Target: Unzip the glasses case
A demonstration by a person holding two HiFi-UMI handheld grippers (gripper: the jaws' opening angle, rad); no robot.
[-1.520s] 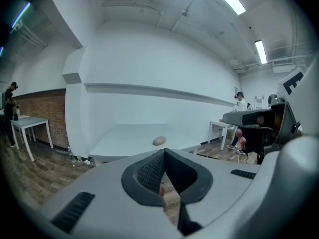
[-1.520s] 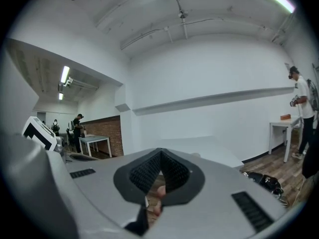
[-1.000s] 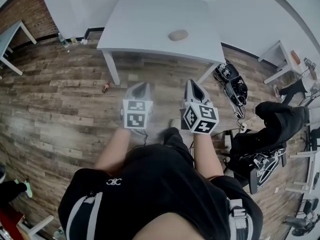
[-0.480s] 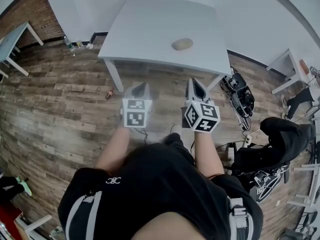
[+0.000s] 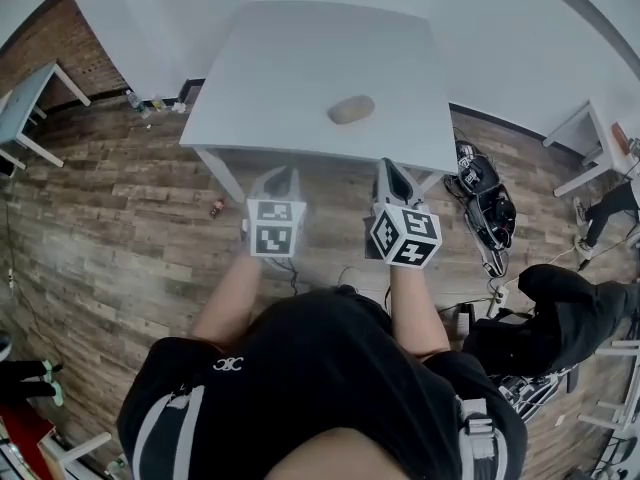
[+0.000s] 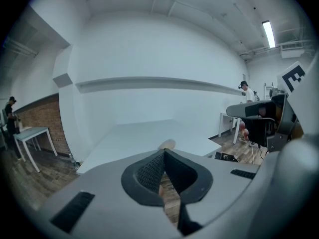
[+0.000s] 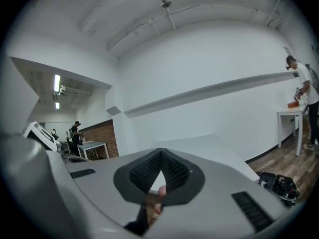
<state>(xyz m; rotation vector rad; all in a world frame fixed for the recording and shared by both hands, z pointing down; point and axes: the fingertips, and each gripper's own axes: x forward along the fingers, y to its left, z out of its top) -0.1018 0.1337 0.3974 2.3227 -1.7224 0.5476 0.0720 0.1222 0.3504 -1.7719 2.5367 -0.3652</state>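
Observation:
A small tan oval glasses case (image 5: 351, 109) lies on the white table (image 5: 290, 78), right of its middle; in the left gripper view the case (image 6: 167, 144) shows just past the jaw tips. My left gripper (image 5: 283, 177) and right gripper (image 5: 390, 175) are both held side by side over the wooden floor, at the table's near edge and short of the case. Both are shut with nothing between the jaws. In the right gripper view my right gripper (image 7: 160, 153) points level at the table and white wall; the case is not visible there.
Bags and cables (image 5: 484, 193) lie on the floor right of the table. A person in black (image 5: 560, 303) sits at right. A small bottle (image 5: 217, 209) lies on the floor by the table's left leg. Other white tables (image 5: 25, 98) stand at the far left and right.
The view has closed in on the table: it and the case now lie nearer to both grippers, which reach its near edge. Both stay shut and empty.

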